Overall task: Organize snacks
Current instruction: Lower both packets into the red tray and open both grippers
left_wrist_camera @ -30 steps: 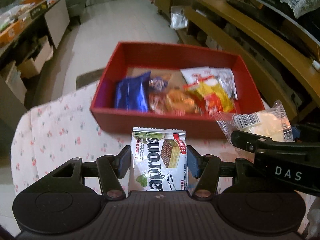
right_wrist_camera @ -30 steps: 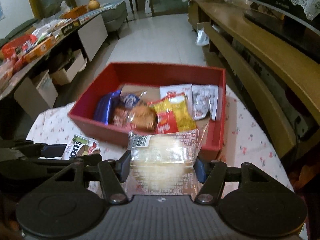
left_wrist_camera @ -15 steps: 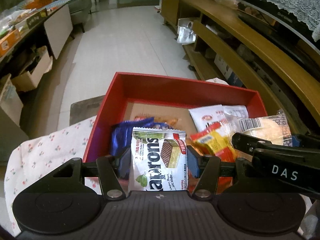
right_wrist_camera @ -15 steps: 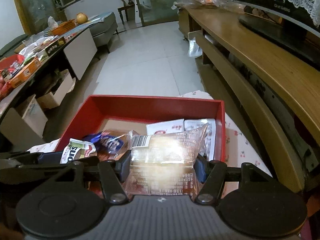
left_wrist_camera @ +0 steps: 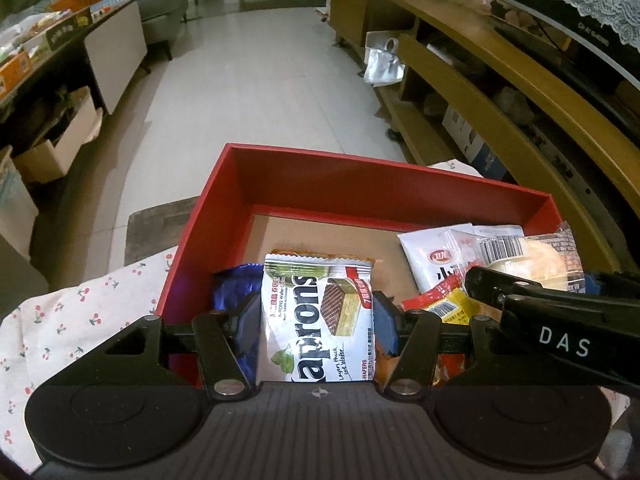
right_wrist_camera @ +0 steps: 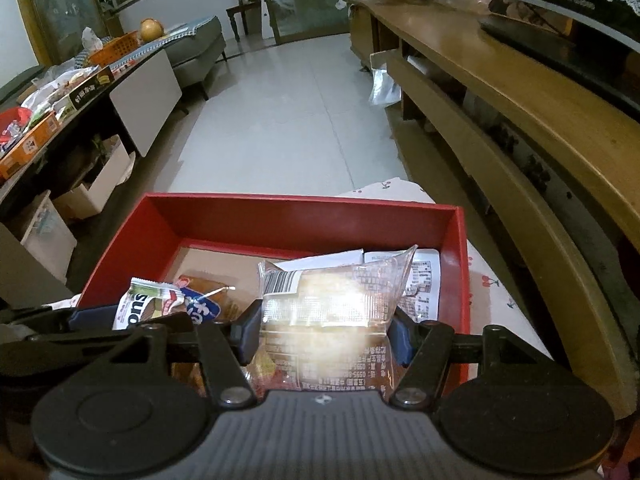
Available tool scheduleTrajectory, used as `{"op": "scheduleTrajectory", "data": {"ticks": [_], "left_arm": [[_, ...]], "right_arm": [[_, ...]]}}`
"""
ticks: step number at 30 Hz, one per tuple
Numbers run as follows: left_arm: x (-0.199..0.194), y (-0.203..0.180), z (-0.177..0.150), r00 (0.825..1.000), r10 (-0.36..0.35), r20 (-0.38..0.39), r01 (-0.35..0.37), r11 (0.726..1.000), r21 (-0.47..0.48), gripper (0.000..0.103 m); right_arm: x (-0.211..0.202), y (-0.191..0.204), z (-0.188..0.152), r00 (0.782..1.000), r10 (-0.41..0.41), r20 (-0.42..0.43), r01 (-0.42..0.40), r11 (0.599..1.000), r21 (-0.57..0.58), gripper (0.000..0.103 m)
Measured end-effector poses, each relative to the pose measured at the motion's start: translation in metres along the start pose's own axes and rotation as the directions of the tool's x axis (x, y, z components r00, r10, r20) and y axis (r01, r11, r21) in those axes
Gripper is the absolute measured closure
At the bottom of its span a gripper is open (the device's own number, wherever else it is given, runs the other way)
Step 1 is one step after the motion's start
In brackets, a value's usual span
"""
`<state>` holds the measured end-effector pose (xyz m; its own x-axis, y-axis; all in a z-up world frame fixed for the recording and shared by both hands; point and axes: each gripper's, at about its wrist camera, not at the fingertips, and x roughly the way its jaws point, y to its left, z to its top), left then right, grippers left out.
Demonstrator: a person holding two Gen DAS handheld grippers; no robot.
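Landmark: red box [left_wrist_camera: 208, 216], open top, brown cardboard floor, sitting on a counter [left_wrist_camera: 80, 312] covered in a white cloth with a cherry print.

Left gripper [left_wrist_camera: 316, 320]: jaws clamped on one wafer packet [left_wrist_camera: 316, 312], white wrapper, green top band, black "Aprons" lettering, wafer picture in brown and green layers, red corner tag. Packet stands upright over the near-left part of the box.

Right gripper [right_wrist_camera: 324, 332]: jaws have just been opening a little; pads are at both sides of one clear cake packet [right_wrist_camera: 332, 304] and it is still between them. Pale round cake inside, barcode at top-left corner, dark print on the lower half, strong glare on the film. It hangs over the near-right part of the box.

In the box, counted as far as visible:
- 1 blue foil packet [left_wrist_camera: 236, 284], near-left, under the wafer packet
- 1 white sachet with red logo [left_wrist_camera: 432, 260], right side
- 1 red-and-yellow packet [left_wrist_camera: 444, 304], near-right
- 1 clear packet with black print [right_wrist_camera: 424, 280], against the right wall
- more orange-brown snacks beneath the grippers, count unclear

Far half of the box floor is bare.
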<state>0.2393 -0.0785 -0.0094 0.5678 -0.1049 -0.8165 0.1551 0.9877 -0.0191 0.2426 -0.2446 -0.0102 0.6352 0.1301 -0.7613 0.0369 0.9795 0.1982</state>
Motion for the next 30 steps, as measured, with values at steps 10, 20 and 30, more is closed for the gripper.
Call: {"op": "scheduleTrajectory", "data": {"ticks": [10,20,30], "left_arm": [[-0.001,-0.001,0.001,1.000,0.007,0.001,-0.007,1.000,0.000,0.034],[-0.008,0.004,0.006,1.000,0.016,0.022,-0.015,1.000,-0.027,0.026],[-0.021,0.005,0.010,0.999,-0.004,0.051,0.007,0.999,-0.044,0.022]], "right_arm": [[-0.001,-0.001,0.001,1.000,-0.017,0.003,0.017,1.000,0.000,0.020],[-0.010,0.000,0.003,0.999,-0.013,0.037,0.013,1.000,0.004,0.018],[-0.022,-0.004,0.011,0.998,-0.001,0.070,-0.001,1.000,0.025,0.017]]}}
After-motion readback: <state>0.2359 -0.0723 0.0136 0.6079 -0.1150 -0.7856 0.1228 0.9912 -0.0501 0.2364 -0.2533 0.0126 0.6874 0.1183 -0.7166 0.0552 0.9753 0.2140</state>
